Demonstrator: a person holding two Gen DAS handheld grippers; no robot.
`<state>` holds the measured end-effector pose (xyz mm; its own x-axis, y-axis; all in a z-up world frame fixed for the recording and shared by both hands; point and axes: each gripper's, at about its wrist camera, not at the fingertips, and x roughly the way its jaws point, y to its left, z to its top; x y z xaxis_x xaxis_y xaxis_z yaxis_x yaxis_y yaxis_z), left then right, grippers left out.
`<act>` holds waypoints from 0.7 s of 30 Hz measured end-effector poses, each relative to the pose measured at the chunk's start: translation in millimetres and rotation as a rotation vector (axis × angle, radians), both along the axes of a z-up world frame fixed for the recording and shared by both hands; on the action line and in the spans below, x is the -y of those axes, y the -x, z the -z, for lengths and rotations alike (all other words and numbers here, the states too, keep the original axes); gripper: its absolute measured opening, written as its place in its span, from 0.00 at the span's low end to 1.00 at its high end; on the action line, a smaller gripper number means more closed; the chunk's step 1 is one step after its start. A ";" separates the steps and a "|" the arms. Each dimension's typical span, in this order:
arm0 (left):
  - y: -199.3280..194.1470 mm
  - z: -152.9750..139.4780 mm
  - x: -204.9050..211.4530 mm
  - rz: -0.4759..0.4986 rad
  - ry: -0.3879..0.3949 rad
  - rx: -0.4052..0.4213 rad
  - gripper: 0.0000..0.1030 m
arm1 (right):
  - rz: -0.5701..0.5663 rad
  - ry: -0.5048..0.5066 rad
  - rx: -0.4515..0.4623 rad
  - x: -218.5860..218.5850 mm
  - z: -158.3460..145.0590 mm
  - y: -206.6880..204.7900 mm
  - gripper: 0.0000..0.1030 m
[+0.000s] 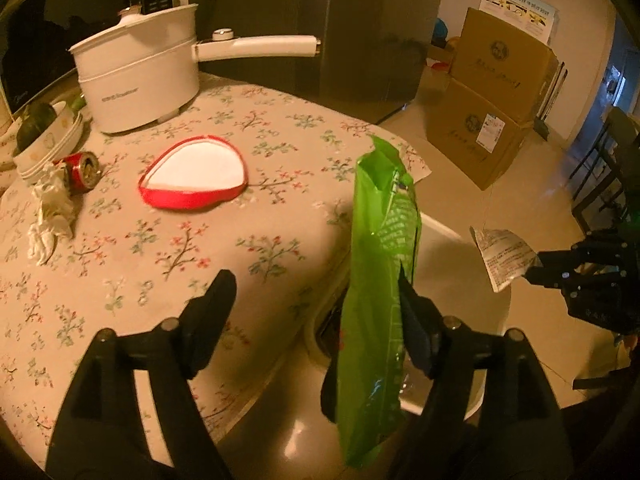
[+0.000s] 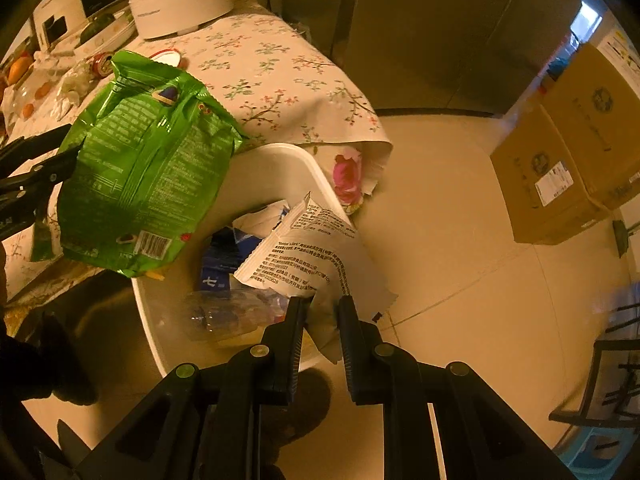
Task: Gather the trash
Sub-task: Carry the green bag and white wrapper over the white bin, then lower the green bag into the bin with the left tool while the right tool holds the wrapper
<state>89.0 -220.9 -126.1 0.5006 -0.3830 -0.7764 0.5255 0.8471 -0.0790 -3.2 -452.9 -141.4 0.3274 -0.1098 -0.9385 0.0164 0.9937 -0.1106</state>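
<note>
The left tongs [image 1: 316,304] stand wide apart in their own view, yet the green snack bag [image 1: 378,280] hangs against the inner face of the right finger [image 1: 416,320]; from the right wrist view the bag [image 2: 148,168] appears pinched at its left edge by those tongs [image 2: 60,164], so whether they truly grip it I cannot tell. The bag hangs above the near left part of the white trash bin [image 2: 288,160], which stands on the floor just beside the tabletop [image 1: 160,260].

The right tongs [image 2: 322,308] are narrowed onto a white printed wrapper [image 2: 312,256], holding it by its lower edge over the bin's right side. Inside the bin lie a blue packet [image 2: 224,256] and a clear plastic bottle [image 2: 216,312].

Farther off on the flowered tabletop sit a red-rimmed lid [image 1: 194,174], a crushed red can [image 1: 82,170], crumpled tissue [image 1: 50,216] and a white electric pot [image 1: 140,76]. Cardboard boxes [image 1: 492,108] stand on the floor at far right.
</note>
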 end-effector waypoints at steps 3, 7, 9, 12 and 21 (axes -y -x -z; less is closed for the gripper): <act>2.2 -2.7 -7.3 0.004 -0.004 -0.008 0.79 | -0.010 0.005 -0.009 -7.9 0.5 -4.2 0.18; 6.0 -8.4 -15.8 0.014 0.005 -0.010 0.82 | -0.014 0.012 -0.030 -16.4 3.6 -10.9 0.18; 5.2 -6.4 -17.6 0.028 0.020 -0.028 0.82 | -0.013 0.013 -0.042 -20.0 5.6 -14.4 0.18; 2.4 4.1 -14.4 0.043 0.040 -0.079 0.82 | -0.014 0.015 -0.048 -24.7 5.7 -17.9 0.18; -1.0 19.1 15.0 0.061 0.007 -0.102 0.82 | 0.034 0.031 -0.050 -14.6 4.8 -14.1 0.18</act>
<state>90.0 -235.9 -145.1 0.3947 -0.4156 -0.8194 0.5648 0.8132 -0.1403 10.9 -438.3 -146.2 0.2755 -0.1496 -0.9496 0.0438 0.9888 -0.1430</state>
